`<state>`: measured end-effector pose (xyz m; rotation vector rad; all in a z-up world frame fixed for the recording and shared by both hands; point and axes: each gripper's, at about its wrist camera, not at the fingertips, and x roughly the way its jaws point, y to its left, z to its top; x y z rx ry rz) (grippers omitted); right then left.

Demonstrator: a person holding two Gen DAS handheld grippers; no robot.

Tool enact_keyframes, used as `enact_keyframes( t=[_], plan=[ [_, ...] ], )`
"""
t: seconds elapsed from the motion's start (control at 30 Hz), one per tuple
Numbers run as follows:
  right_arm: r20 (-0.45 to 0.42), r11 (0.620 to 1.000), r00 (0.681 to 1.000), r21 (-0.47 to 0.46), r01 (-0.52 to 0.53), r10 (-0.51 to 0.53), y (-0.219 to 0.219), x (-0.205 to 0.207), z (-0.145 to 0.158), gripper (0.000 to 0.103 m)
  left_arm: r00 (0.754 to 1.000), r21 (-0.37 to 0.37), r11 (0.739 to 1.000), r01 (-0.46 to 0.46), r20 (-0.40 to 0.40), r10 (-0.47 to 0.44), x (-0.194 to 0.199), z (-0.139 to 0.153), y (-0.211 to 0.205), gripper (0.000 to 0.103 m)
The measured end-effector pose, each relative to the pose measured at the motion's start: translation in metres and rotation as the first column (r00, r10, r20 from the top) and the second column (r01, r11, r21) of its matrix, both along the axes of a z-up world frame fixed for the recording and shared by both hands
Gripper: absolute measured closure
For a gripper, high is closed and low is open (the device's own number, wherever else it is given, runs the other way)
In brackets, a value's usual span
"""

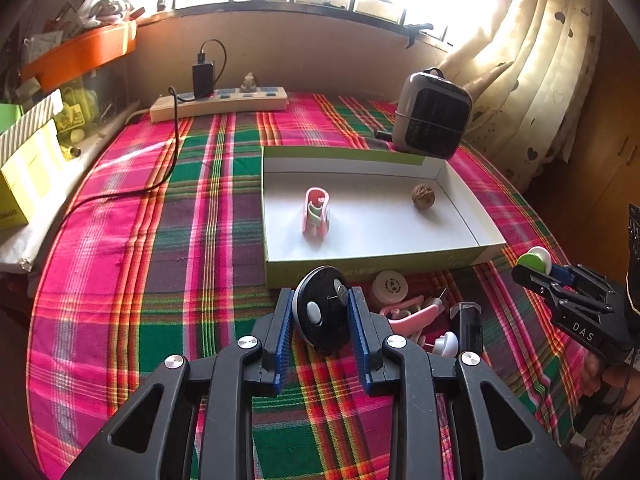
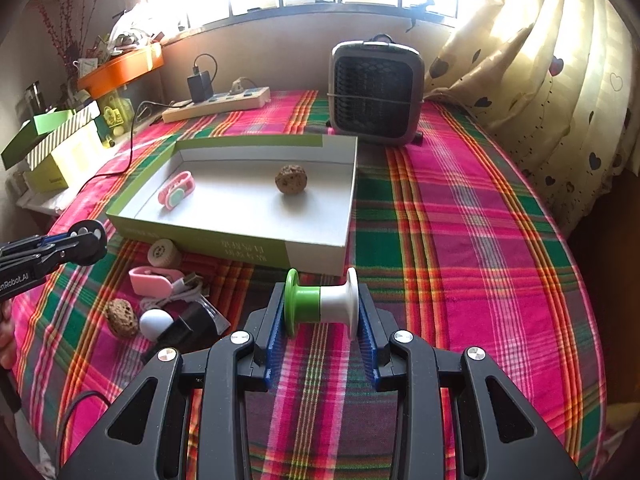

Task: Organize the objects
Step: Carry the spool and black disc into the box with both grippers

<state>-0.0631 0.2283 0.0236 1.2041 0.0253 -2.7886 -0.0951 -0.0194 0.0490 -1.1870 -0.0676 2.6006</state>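
Note:
My left gripper (image 1: 320, 308) is shut on a black round disc (image 1: 322, 310) and holds it above the plaid cloth, just before the shallow white box (image 1: 460, 200). My right gripper (image 2: 322, 308) is shut on a green and white spool (image 2: 320, 304), near the box's front right corner (image 2: 320, 254). Inside the box lie a pink clip (image 1: 316, 214) (image 2: 177, 191) and a brown walnut (image 1: 423, 196) (image 2: 291, 179). In front of the box lies a pile: a cream round lid (image 2: 164, 253), a pink clip (image 2: 150, 282), a cable (image 2: 188, 286), a second walnut (image 2: 121, 317), a white ball (image 2: 155, 322) and a black item (image 2: 188, 326).
A grey fan heater (image 2: 376, 92) stands behind the box. A power strip (image 1: 220, 104) with a black charger and cable lies at the back left. Yellow-green boxes (image 1: 28, 168) and an orange tray (image 1: 80, 54) sit at the left. Curtains (image 2: 540, 80) hang on the right.

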Motion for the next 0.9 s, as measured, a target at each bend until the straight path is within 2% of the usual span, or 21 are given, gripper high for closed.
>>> enact_keyframes(
  t=[0.53, 0.9],
  plan=[
    [-0.061, 0.997, 0.996, -0.013, -0.070, 0.069, -0.014, -0.038, 0.033, 0.069, 0.999, -0.023, 0.999, 0.033, -0.034, -0.034, -0.047, 0.020, 0.021, 0.078],
    [-0.013, 0.992, 0.992, -0.014, -0.125, 0.125, -0.036, -0.086, 0.026, 0.069, 0.999, -0.065, 0.997, 0.034, -0.014, -0.035, -0.093, 0.011, 0.030, 0.078]
  ],
)
